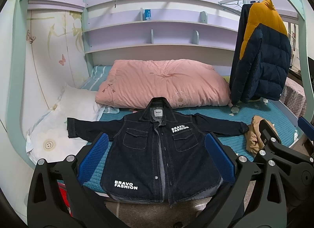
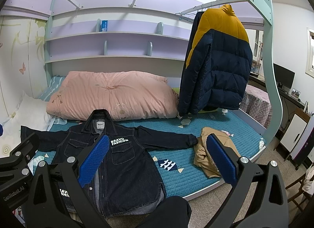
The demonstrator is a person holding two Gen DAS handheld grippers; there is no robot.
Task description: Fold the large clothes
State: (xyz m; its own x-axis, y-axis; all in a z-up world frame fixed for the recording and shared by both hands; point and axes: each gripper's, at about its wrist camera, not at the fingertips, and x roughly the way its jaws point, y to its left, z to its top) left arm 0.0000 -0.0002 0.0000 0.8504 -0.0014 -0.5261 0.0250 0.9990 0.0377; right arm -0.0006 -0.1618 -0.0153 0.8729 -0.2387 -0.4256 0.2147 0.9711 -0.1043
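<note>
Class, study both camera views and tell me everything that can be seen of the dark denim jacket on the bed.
The denim jacket is dark indigo with pale stitching, a collar with a white label, two flapped chest pockets, metal snaps and white BRAVO FASHION prints. It lies flat, front up, on the teal mattress, sleeves spread, hem overhanging the bed edge. One cuff meets a crumpled tan garment. Neither open gripper touches it.

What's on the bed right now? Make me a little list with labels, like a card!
Main thing: dark denim jacket, spread flat, front up, sleeves out, hem over the bed edge
Words on it: BRAVO FASHION, twice
Bed cover: teal quilted mattress cover
Next to one sleeve: crumpled tan garment
Behind the jacket: pink comforter
At the side: white pillow
Hanging up: navy and yellow puffer jacket
Left gripper: open, holding nothing
Right gripper: open, holding nothing
Folding: not started
</note>
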